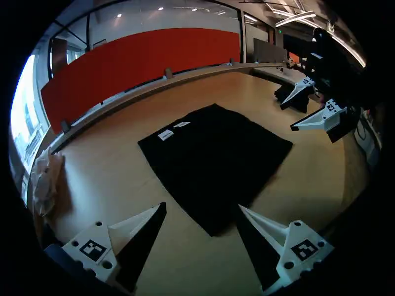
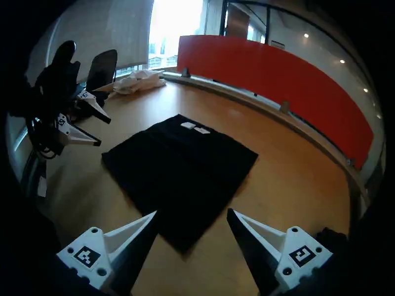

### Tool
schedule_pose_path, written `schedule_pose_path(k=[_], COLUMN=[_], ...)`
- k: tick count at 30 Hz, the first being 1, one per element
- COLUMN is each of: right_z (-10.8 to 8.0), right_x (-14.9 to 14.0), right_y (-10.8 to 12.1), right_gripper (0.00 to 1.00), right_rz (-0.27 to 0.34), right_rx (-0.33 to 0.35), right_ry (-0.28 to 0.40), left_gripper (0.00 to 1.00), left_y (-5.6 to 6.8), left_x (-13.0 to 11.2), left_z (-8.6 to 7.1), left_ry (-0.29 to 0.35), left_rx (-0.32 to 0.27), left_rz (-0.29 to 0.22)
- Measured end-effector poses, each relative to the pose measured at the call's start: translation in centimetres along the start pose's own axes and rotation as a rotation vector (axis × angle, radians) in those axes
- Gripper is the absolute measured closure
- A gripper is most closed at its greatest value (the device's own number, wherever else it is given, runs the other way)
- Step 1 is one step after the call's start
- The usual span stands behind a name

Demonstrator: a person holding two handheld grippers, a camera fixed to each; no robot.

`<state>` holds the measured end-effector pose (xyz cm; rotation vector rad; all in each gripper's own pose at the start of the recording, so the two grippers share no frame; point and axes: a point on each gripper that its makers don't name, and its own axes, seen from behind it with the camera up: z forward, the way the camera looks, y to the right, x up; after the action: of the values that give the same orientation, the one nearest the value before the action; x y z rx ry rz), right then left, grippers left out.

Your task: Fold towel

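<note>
Left gripper view: the left gripper [image 1: 201, 205] has its fingers set wide and empty, with the tips at the near corner of the black towel [image 1: 217, 158]. The towel lies flat on the wooden table [image 1: 123, 182], with white tags [image 1: 166, 134] at its far edge. A crumpled pale sheet [image 1: 44, 180] sits at the table's left edge. The right gripper [image 1: 286, 117], also spread and empty, is off the towel's right side.

Right gripper view: its fingers point at the towel's near corner. Office chairs [image 2: 101, 69] stand beyond the table.

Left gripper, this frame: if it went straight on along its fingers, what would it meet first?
Most likely the near corner of the black towel, flat on the wooden table just ahead of the open left gripper. Depth is unclear, so bare table could come first.
</note>
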<state>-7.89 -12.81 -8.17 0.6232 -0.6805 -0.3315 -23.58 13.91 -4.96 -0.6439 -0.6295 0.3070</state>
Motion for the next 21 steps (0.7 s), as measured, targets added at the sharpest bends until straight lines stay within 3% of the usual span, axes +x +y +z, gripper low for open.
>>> schedule_pose_path(k=[11,21], right_z=[1.0,1.7], right_x=[-4.0,-5.5], right_y=[-1.4,-1.5], right_gripper=[0.0,0.01], right_rz=[-0.013,0.004], right_rx=[0.049,0.063], right_ry=[-0.089,-0.123], left_gripper=[0.03,0.03], left_y=[1.2,2.1], left_x=[-2.0,-3.7], left_z=[1.3,2.2], left_ry=[-0.063,-0.117], left_rx=[-0.035,-0.054], left_rz=[0.006,-0.002])
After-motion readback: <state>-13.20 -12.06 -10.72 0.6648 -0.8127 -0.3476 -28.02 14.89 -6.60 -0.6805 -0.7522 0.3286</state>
